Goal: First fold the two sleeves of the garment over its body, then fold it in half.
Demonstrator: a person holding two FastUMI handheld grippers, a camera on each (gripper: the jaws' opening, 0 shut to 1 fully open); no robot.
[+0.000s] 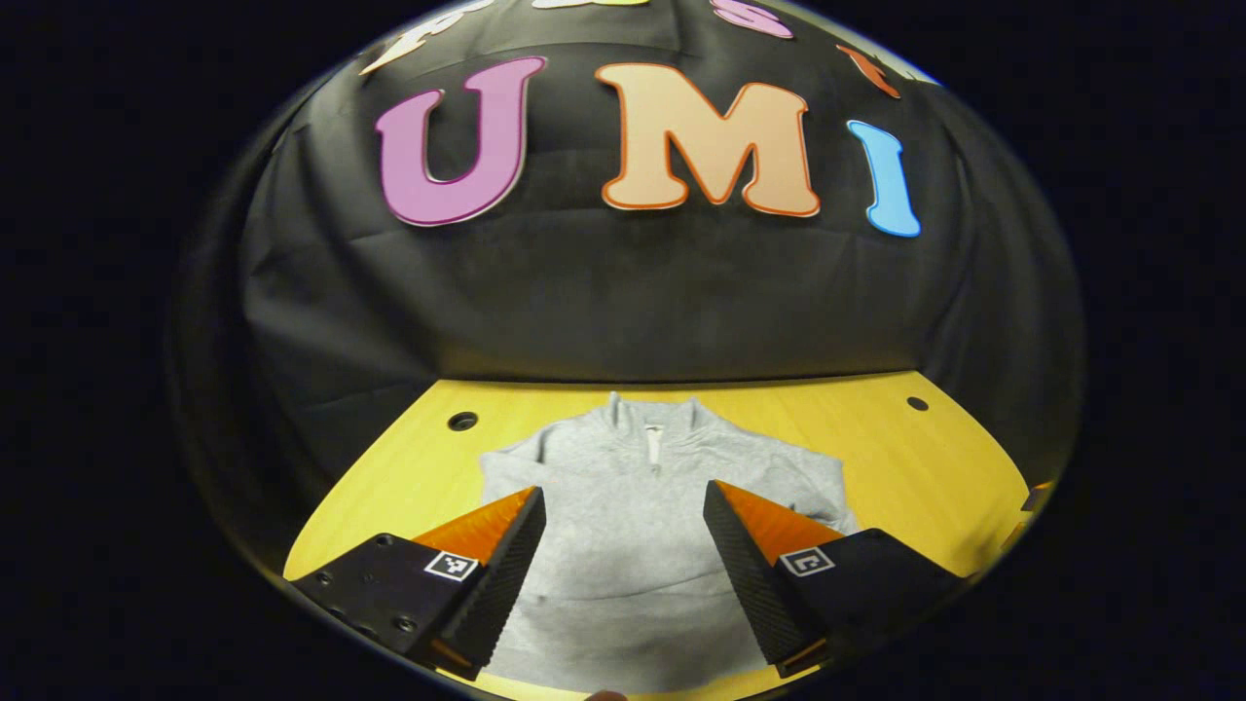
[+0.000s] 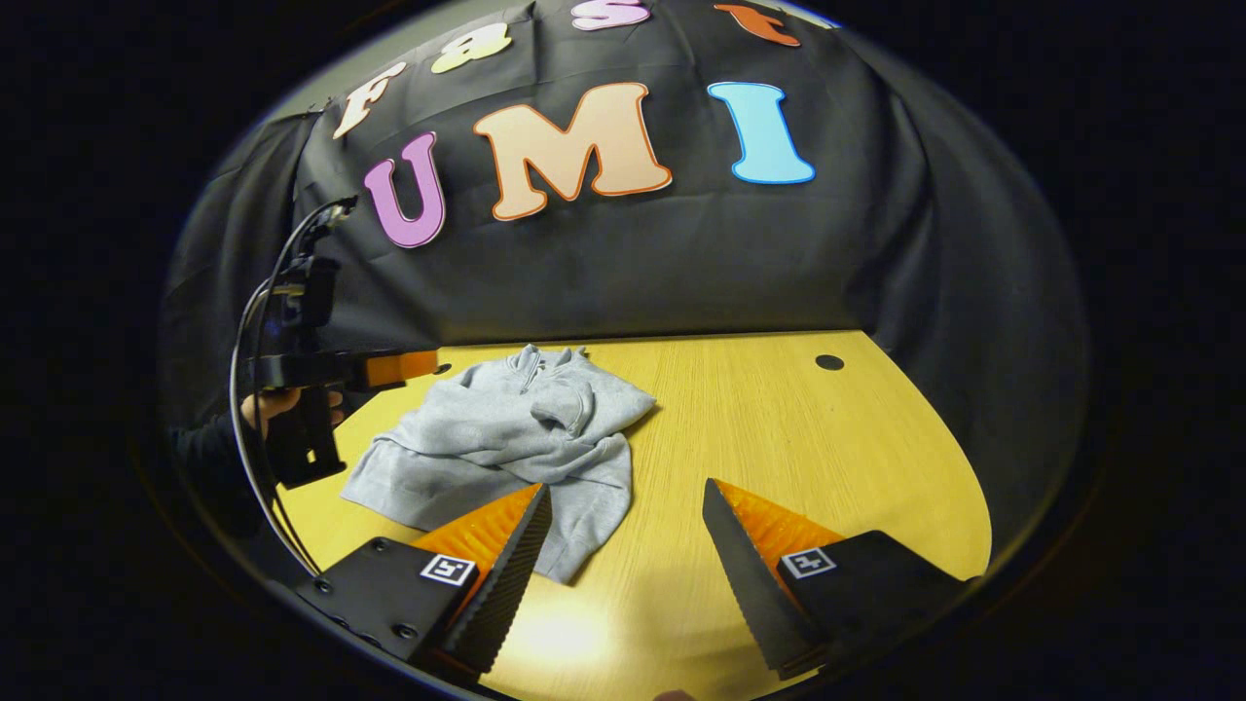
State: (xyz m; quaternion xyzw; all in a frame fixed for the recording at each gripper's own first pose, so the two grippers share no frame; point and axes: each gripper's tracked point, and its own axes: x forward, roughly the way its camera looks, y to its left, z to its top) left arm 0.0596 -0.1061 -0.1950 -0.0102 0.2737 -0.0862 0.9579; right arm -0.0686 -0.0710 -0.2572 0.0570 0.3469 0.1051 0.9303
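The right claw (image 2: 623,565) hangs above the yellow bench (image 2: 779,438) with its fingers spread wide, nothing between them. The grey garment (image 2: 506,448) lies rumpled at ten o'clock. At nine o'clock a hand (image 2: 268,404) holds the left claw (image 2: 399,367) over the garment's edge.

The left tongs (image 1: 624,545) have two wedge-shaped fingers with ribbed inner faces, each fixed to a black block that carries a small square black-and-white marker and a few screws. The right tongs (image 2: 626,545) are built the same way, with the same ribbed wedges, marker squares and screw heads. In the right gripper view the left tongs show from the side as a black frame with a handle, looped black cables (image 2: 255,409), and a hand (image 2: 274,402) in a dark sleeve (image 2: 200,448).
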